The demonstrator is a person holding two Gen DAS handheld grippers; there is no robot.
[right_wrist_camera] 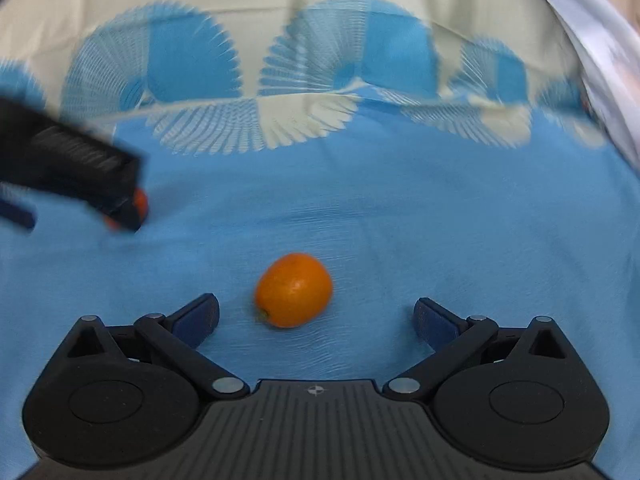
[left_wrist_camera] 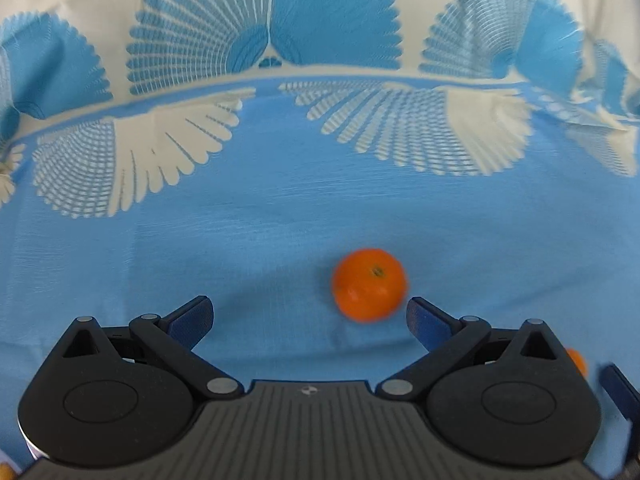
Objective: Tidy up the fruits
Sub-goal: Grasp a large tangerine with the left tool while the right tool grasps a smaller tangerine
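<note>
Two orange fruits lie on the blue cloth (left_wrist_camera: 280, 208), each in front of its own pair of tongs. From the left wrist view, the left gripper (left_wrist_camera: 310, 314) stands wide open, blue pads spread, and a round mandarin (left_wrist_camera: 369, 285) sits just ahead of it — off toward the right-hand finger (left_wrist_camera: 428, 322), very near that pad's tip, though I cannot tell whether they touch. Nothing lies between the pads themselves but bare cloth. Low at the right edge of that view a sliver of a second orange fruit (left_wrist_camera: 577, 360) peeks out from behind the gripper's body, with a blurred blue pad of the other tool beside it. From the right wrist view, the right gripper (right_wrist_camera: 316, 318) is likewise wide open, and an egg-shaped orange fruit (right_wrist_camera: 294, 290) rests on the cloth just ahead of the gap, roughly centred, clear of both pads. Off to the left there, the left gripper's dark body (right_wrist_camera: 76, 168) reaches in, blurred, and partly hides the mandarin (right_wrist_camera: 140, 204) — only an orange edge shows past it. Farther back the cloth carries pale fan-shaped patterns (left_wrist_camera: 160, 152), and beyond that it rises cream-coloured with blue fans (right_wrist_camera: 192, 60).
</note>
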